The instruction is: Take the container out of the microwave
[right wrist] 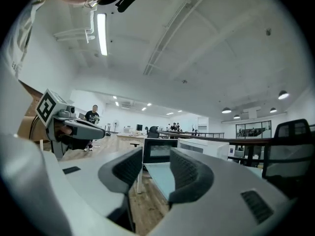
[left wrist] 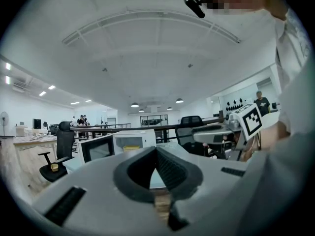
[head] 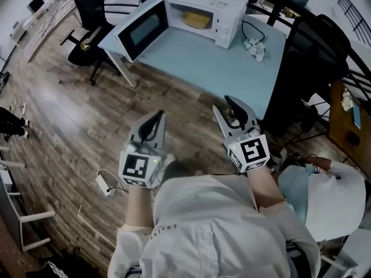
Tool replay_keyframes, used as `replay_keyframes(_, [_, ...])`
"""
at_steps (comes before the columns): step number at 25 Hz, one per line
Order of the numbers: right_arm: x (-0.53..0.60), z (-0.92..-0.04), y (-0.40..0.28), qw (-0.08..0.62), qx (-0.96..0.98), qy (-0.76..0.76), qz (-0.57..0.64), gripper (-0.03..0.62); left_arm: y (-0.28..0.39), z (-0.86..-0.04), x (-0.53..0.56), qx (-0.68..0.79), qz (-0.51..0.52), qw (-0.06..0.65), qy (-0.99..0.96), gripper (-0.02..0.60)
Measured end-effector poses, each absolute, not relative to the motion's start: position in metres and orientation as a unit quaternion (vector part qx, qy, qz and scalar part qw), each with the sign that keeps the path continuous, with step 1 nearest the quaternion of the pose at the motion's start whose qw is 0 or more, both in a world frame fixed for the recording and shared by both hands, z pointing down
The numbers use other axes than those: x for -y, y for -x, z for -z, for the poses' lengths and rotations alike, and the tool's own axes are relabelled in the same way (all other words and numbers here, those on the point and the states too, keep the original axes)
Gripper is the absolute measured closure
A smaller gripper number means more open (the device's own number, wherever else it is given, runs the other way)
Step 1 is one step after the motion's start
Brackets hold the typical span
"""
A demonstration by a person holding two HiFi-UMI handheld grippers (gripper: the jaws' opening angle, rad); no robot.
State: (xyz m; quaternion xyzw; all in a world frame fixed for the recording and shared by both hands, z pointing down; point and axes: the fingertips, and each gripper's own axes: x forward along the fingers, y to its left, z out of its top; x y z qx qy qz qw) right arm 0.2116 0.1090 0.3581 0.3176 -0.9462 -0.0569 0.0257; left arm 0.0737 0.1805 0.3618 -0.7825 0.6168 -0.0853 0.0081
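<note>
A white microwave point(head: 203, 7) stands at the far end of a light blue table point(head: 220, 68), its door point(head: 142, 30) swung open to the left. A yellow container point(head: 197, 19) sits inside it and also shows as a small yellow container point(left wrist: 132, 147) in the left gripper view. Both grippers are held close to my body over the wooden floor, well short of the table. My left gripper point(head: 159, 117) point(left wrist: 156, 154) has its fingertips together with nothing in them. My right gripper point(head: 225, 106) point(right wrist: 156, 168) is open and empty, and the microwave door point(right wrist: 160, 150) shows through its gap.
A black office chair point(head: 87, 36) stands left of the table and a taller black chair point(head: 313, 57) at its right edge. A white crumpled bundle with a cable point(head: 255, 48) lies beside the microwave. A power strip point(head: 104, 184) lies on the floor near my left side.
</note>
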Motion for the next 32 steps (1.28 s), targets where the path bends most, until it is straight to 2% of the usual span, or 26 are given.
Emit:
replay_keyframes(1, [-0.104, -0.360, -0.213, 0.026, 0.946, -0.320, 0.050, 0.410, -0.074, -0.363, -0.179, -0.616, 0.088, 0.009, 0.783, 0.588])
replay_keyframes(15, [-0.046, -0.389, -0.206, 0.052, 0.941, -0.334, 0.014, 0.410, -0.063, -0.380, -0.119, -0.595, 0.096, -0.001, 0.798, 0.588])
replay_keyframes(23, [0.024, -0.390, -0.147, 0.064, 0.928, -0.368, 0.012, 0.410, -0.006, -0.382, -0.032, -0.554, 0.102, 0.001, 0.826, 0.588])
replay_keyframes(32, [0.120, -0.379, -0.047, 0.079, 0.906, -0.416, -0.005, 0.410, 0.087, -0.368, 0.081, -0.494, 0.107, -0.002, 0.863, 0.588])
